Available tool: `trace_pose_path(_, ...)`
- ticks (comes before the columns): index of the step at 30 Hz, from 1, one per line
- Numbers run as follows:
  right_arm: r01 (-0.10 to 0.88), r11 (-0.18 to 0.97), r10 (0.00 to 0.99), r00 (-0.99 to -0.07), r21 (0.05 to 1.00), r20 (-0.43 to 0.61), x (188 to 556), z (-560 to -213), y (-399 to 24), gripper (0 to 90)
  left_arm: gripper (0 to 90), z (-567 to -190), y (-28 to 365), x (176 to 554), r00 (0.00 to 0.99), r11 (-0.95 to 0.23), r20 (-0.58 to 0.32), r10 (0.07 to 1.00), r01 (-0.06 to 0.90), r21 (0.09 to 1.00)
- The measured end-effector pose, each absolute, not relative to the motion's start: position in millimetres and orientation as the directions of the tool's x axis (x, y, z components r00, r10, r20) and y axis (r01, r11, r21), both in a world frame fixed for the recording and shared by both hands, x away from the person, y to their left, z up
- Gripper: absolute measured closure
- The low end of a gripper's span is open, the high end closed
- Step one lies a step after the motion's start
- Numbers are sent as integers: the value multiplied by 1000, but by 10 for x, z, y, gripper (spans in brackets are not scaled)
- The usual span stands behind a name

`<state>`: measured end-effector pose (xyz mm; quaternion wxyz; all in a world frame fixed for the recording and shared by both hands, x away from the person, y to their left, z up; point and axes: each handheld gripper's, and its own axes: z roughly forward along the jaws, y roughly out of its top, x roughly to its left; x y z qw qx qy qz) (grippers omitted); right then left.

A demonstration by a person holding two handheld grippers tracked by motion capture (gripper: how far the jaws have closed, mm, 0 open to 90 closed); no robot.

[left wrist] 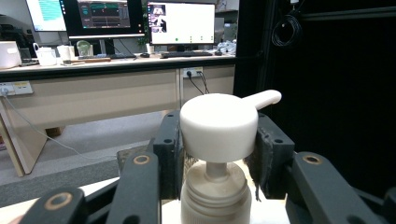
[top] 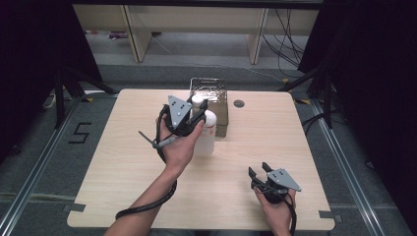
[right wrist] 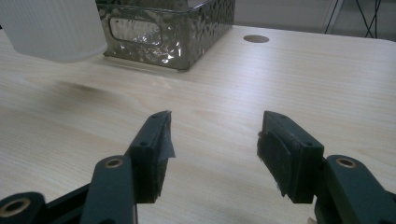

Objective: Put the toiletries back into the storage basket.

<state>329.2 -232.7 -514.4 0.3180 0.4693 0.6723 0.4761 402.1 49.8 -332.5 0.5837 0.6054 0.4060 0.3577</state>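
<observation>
Left gripper view: left gripper [left wrist: 218,154] pinching pump head [left wrist: 218,127]; right gripper [right wrist: 212,154] spread, empty.

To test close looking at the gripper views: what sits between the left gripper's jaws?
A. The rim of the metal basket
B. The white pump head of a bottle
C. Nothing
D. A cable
B: in the left gripper view the pads flank the white pump head of the pump bottle, gripped by the left gripper.
</observation>
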Motion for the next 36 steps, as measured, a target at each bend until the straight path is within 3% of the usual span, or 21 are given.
trace_pose_path(5, 324, 112, 934, -358, 939, 12, 3292, -5143, -2330, 442, 593, -3307, 505, 4036, 413, 12, -40, 910, 71, 997)
trace_pose_path(6, 343, 77, 936, -348, 936, 51, 3281, -5147, -2303, 442, 593, -3303, 505, 4040, 412, 13, -41, 910, 70, 997)
trace_pose_path(13, 327, 108, 934, -357, 939, 17, 3292, -5143, -2327, 442, 593, -3265, 505, 4059, 411, 14, -39, 911, 63, 998)
trace_pose_path(15, 346, 71, 936, -346, 936, 57, 3279, -5147, -2299, 442, 593, -3252, 506, 4064, 412, 15, -38, 910, 60, 998)
trace_pose_path(16, 327, 108, 934, -357, 939, 18, 3291, -5143, -2327, 442, 593, -3244, 506, 4067, 411, 14, -37, 911, 59, 998)
trace_pose_path(17, 343, 73, 936, -347, 937, 54, 3280, -5147, -2300, 442, 593, -3235, 507, 4072, 412, 13, -36, 910, 58, 998)
trace_pose_path(25, 323, 111, 934, -356, 940, 11, 3293, -5143, -2330, 441, 594, -3189, 507, 4101, 410, 16, -36, 912, 51, 999)
trace_pose_path(27, 346, 71, 936, -347, 936, 57, 3278, -5147, -2299, 441, 593, -3179, 507, 4110, 410, 16, -35, 911, 49, 999)
trace_pose_path(36, 328, 109, 934, -358, 938, 17, 3292, -5143, -2327, 441, 593, -3139, 513, 4151, 404, 17, -33, 914, 44, 999)
